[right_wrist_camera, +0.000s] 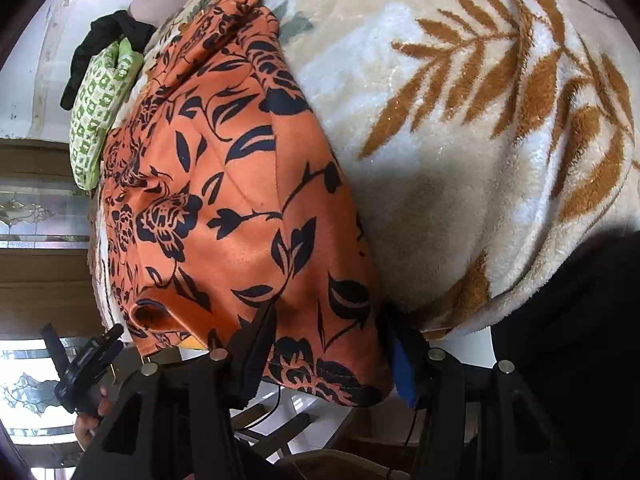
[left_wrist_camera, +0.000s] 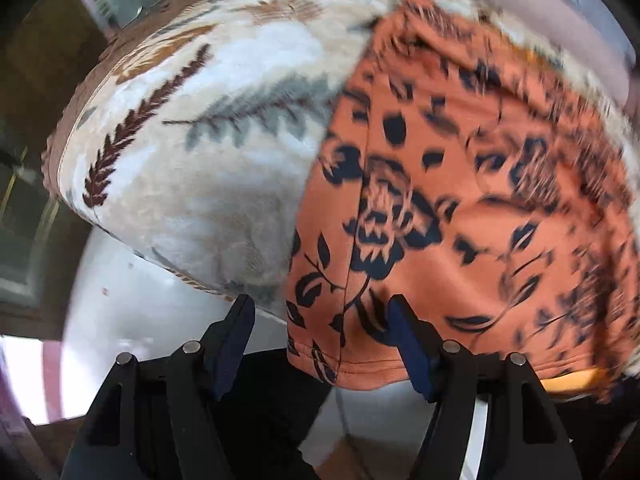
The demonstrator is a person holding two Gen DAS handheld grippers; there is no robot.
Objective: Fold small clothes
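Observation:
An orange garment with black flowers lies spread on a cream leaf-print blanket; its near hem hangs over the blanket's edge. My left gripper is open at that hem: one finger stands beside the cloth, the other in front of it, and neither pad presses on it. In the right wrist view the same garment runs down to a near corner. My right gripper straddles that corner with its jaws wide apart, not pinching the cloth. The left gripper shows at the lower left, held by a hand.
A green patterned cloth and a black cloth lie at the blanket's far end. A yellow edge peeks from under the garment. Dark clothing of the person fills the lower right. Pale floor lies below the blanket's edge.

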